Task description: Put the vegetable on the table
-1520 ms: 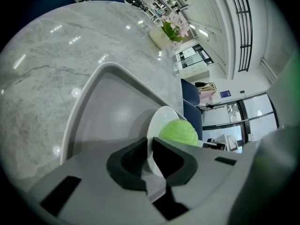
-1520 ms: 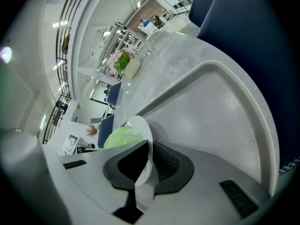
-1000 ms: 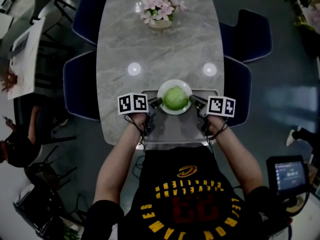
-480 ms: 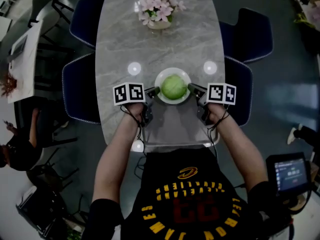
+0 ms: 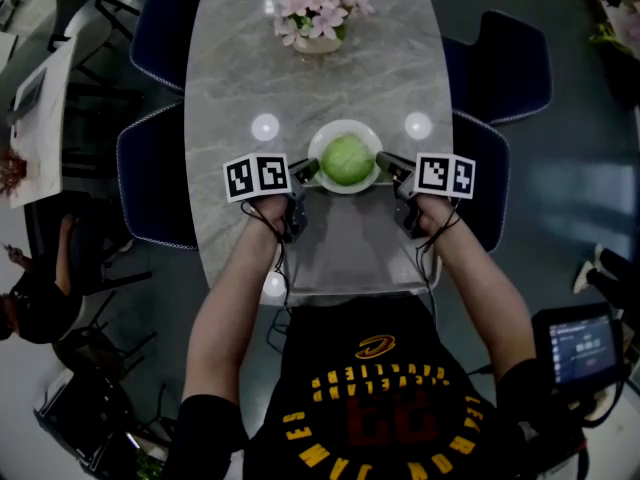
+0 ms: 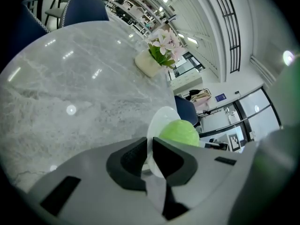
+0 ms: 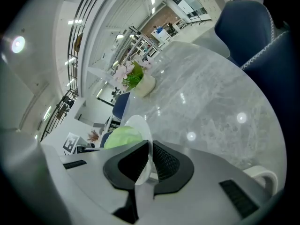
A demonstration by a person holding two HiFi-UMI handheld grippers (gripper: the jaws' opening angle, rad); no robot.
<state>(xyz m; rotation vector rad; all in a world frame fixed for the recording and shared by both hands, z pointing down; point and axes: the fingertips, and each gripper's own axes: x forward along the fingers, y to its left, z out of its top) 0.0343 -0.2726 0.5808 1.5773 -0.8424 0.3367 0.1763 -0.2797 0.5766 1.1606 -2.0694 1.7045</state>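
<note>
A round green cabbage (image 5: 347,159) sits on a white plate (image 5: 322,143) held above the marble table (image 5: 320,78). My left gripper (image 5: 308,171) is shut on the plate's left rim and my right gripper (image 5: 384,164) is shut on its right rim. In the left gripper view the plate (image 6: 162,121) stands edge-on between the dark pads (image 6: 129,157) of the left gripper (image 6: 149,154), with the cabbage (image 6: 180,132) behind. In the right gripper view the plate (image 7: 140,125) is pinched the same way in the right gripper (image 7: 149,161), the cabbage (image 7: 123,137) at its left.
A pot of pink flowers (image 5: 320,18) stands at the far end of the table. Dark blue chairs (image 5: 150,178) flank both long sides. A grey tray (image 5: 350,253) lies at the near table edge under my arms.
Both grippers have carried the plate with the cabbage away from the grey tray, farther over the table toward the flowers.
</note>
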